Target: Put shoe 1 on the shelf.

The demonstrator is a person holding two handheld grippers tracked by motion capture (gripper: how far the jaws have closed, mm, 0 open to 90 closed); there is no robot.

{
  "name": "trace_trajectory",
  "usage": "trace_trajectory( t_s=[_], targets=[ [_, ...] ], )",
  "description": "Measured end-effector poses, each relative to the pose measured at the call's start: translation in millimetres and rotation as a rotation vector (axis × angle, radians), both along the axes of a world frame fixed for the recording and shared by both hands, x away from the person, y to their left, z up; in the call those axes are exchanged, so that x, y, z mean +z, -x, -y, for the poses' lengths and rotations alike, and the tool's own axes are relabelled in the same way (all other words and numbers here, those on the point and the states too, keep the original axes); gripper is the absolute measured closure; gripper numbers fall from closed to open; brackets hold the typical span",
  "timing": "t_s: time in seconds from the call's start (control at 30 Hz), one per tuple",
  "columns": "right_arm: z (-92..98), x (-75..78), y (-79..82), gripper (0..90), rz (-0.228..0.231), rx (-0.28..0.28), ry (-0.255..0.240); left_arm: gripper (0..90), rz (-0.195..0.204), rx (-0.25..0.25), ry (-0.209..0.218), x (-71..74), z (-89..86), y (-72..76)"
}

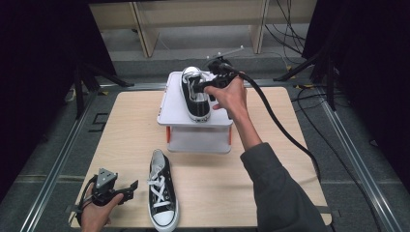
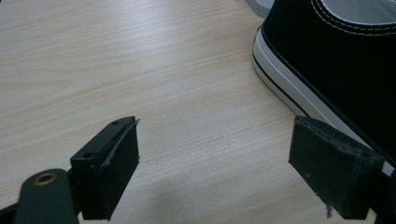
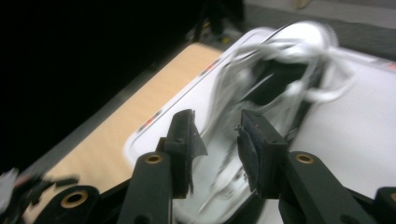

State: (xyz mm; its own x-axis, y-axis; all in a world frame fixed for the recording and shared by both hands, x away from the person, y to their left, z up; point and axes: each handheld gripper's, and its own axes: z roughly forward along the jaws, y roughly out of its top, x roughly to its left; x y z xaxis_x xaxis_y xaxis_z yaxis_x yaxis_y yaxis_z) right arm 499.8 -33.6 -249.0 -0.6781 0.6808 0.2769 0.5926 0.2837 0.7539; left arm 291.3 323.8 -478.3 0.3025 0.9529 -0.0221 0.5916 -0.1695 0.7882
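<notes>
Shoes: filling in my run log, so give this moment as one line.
right gripper: open over shoe on stand | left gripper: open, beside shoe on table | white stand: holds one shoe

wooden table (image 1: 121, 125); white stand (image 1: 176, 104); sneaker (image 1: 162, 191) on it

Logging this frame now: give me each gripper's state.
Left gripper: open, holding nothing, beside the shoe on the table.
Right gripper: open, over the shoe on the stand, not gripping it.

The shoe on the stand (image 3: 275, 88) is motion-blurred; the other shoe (image 2: 336, 70) is cut off.
</notes>
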Motion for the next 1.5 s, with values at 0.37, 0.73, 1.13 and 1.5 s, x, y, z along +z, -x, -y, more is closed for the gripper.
trace_trajectory(
  t_s=[0.37,0.73,1.13,1.5],
  targets=[
    [-16.9,-16.8,9.4,79.4,0.024,0.117,0.114,15.6,-0.002,0.009,-0.002,0.4,0.1,0.6],
    [-35.8,-10.5,7.5,85.8,0.019,0.081,0.053,15.6,-0.002,0.004,-0.007,-0.6,0.2,-0.7],
    [-53.9,-14.7,14.0,78.9,-0.017,0.051,0.064,15.5,-0.003,0.007,-0.003,0.4,0.7,0.5],
    [-27.3,6.9,56.3,53.5,0.130,0.152,0.043,15.5,-0.001,0.008,-0.004,-0.4,-1.9,0.6]
  ],
)
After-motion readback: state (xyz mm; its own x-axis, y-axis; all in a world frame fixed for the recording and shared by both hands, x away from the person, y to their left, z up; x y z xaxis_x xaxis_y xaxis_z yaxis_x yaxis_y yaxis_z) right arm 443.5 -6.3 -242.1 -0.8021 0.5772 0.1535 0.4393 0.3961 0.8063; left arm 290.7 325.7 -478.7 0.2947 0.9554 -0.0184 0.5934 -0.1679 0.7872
